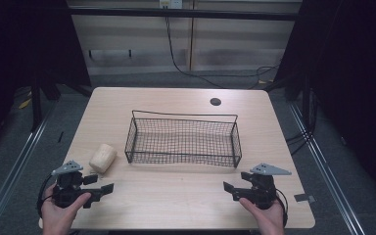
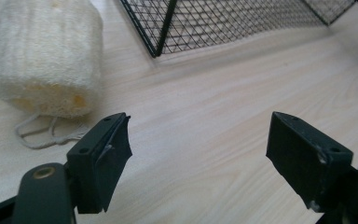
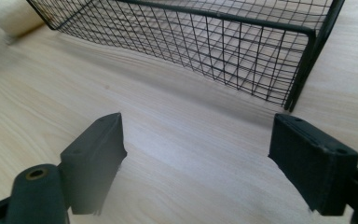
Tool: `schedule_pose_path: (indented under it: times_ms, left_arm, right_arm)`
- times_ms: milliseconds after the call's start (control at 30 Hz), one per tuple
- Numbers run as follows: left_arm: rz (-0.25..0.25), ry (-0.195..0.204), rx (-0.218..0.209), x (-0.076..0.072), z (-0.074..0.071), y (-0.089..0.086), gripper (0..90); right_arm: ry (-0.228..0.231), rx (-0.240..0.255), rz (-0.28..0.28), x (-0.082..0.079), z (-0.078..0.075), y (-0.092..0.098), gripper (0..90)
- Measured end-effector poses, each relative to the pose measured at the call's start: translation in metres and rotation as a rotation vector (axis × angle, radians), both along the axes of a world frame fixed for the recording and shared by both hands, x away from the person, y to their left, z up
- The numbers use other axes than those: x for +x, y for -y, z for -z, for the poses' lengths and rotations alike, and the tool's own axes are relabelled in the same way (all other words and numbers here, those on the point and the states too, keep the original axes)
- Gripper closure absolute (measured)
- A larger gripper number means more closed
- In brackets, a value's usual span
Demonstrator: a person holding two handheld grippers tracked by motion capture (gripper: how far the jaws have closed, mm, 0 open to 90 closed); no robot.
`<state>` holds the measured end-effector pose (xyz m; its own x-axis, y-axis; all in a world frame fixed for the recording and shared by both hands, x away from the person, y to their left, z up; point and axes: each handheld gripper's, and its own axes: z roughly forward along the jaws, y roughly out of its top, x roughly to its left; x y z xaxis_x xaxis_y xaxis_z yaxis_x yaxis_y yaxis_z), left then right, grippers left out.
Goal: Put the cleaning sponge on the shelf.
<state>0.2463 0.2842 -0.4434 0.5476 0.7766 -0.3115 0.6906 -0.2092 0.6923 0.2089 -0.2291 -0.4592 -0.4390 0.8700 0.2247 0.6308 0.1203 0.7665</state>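
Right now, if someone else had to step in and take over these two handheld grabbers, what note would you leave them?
Left gripper: jaws open, nothing held, near the table's front left.
Right gripper: jaws open, nothing held, front right.
Loofah sponge: lies on the table just left of the wire basket, close to the left gripper.
Basket: mid-table, nothing in it.
Done: nothing yet.
Left: probably pick up the sponge and put it in the basket.

— Where does the wire basket [image 1: 183,139] sit?

— On the table [image 1: 176,196], about mid-table. Take it as the landmark.

— And the loofah [image 1: 103,157]?

— Just left of the basket's near left corner, lying on the table, apart from the wire.

— The grippers?

— Both nearer the person than the basket: the left gripper [image 1: 104,185] beyond its left end, just before the loofah; the right gripper [image 1: 229,189] before its right end.

— Anything behind it?

— A hole [image 1: 215,102] in the tabletop, toward the right.
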Motion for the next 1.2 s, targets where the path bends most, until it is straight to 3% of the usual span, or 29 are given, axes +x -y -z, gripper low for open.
schedule_pose_path:
  times_ms: [167, 233, 300, 400, 500, 567, 767, 967, 1000, 1200]
  left_arm:
    - [0.009, -0.016, 0.030, 0.001, 0.001, 0.004, 20.0]
    - [0.012, -0.030, 0.017, 0.002, -0.001, 0.004, 22.7]
    - [0.003, -0.031, -0.019, 0.000, -0.003, 0.002, 31.4]
    - [-0.012, -0.059, -0.034, -0.001, -0.007, 0.000, 31.8]
    - [0.010, -0.081, -0.026, 0.000, -0.010, -0.001, 33.7]
    - [0.009, -0.073, 0.015, 0.000, -0.012, -0.002, 31.2]
    - [0.028, -0.076, 0.015, 0.002, -0.019, -0.005, 30.5]
    - [0.011, -0.090, 0.038, 0.008, -0.028, -0.007, 25.4]
    - [0.004, -0.095, 0.037, 0.009, -0.029, -0.008, 21.2]
    - [-0.002, -0.107, 0.049, 0.019, -0.043, -0.012, 22.1]
  right_arm:
    - [0.025, -0.020, -0.008, -0.002, -0.002, -0.002, 19.9]
    - [0.030, -0.024, -0.015, -0.003, -0.003, -0.003, 19.9]
    - [0.033, -0.018, -0.025, -0.004, -0.004, -0.003, 20.4]
    - [0.034, -0.018, -0.041, -0.004, -0.004, -0.005, 20.8]
    - [0.019, -0.022, -0.060, -0.005, -0.003, -0.007, 20.8]
    - [0.014, -0.022, -0.072, -0.006, -0.003, -0.009, 20.8]
    - [0.010, -0.026, -0.073, -0.005, -0.003, -0.010, 20.9]
    - [0.012, -0.043, -0.080, -0.007, -0.002, -0.013, 20.7]
    - [0.007, -0.043, -0.085, -0.007, -0.002, -0.013, 20.6]
    - [0.003, -0.037, -0.091, -0.007, -0.002, -0.014, 20.6]
